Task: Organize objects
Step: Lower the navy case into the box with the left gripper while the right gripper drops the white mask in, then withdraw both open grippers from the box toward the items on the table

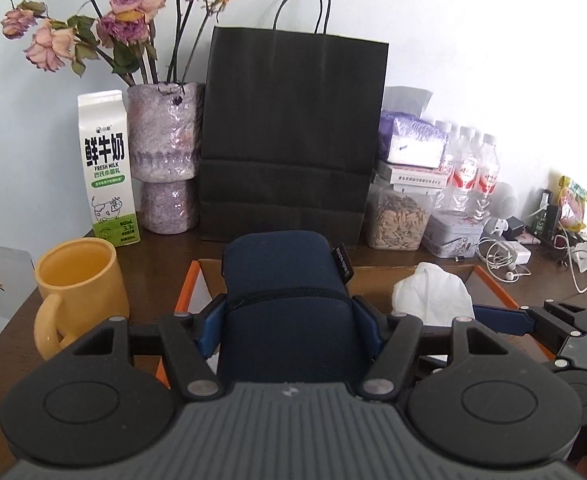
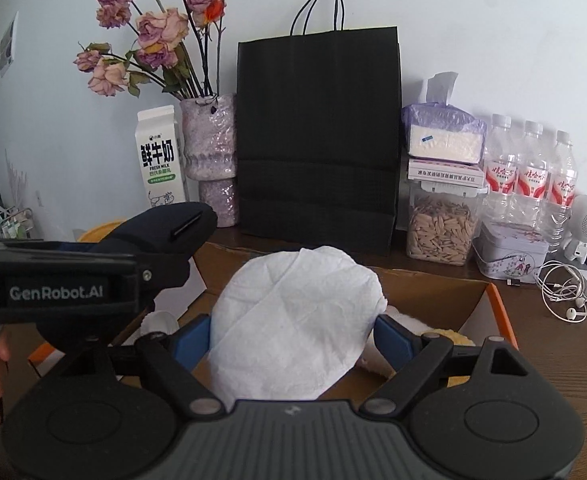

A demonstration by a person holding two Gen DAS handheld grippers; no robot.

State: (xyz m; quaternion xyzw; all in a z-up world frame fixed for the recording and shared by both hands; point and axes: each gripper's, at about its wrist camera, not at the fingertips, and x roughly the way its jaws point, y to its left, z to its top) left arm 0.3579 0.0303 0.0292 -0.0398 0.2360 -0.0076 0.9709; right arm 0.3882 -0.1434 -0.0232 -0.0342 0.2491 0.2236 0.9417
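My left gripper (image 1: 289,320) clamps the navy pouch (image 1: 285,280) at frame centre; my right gripper (image 2: 293,336) grips the white tissue wad (image 2: 293,320); both hang above the cardboard box (image 2: 445,300); lower each inside the walls before releasing.

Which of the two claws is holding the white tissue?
The right claw: its blue pads clamp the white tissue above the cardboard box. The left claw grips a navy pouch instead.

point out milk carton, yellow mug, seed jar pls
milk carton (image 1: 107,168): left wrist view, on the printed front face.
yellow mug (image 1: 80,280): left wrist view, on the outer wall below the rim.
seed jar (image 2: 441,226): right wrist view, on the clear wall over the seeds.
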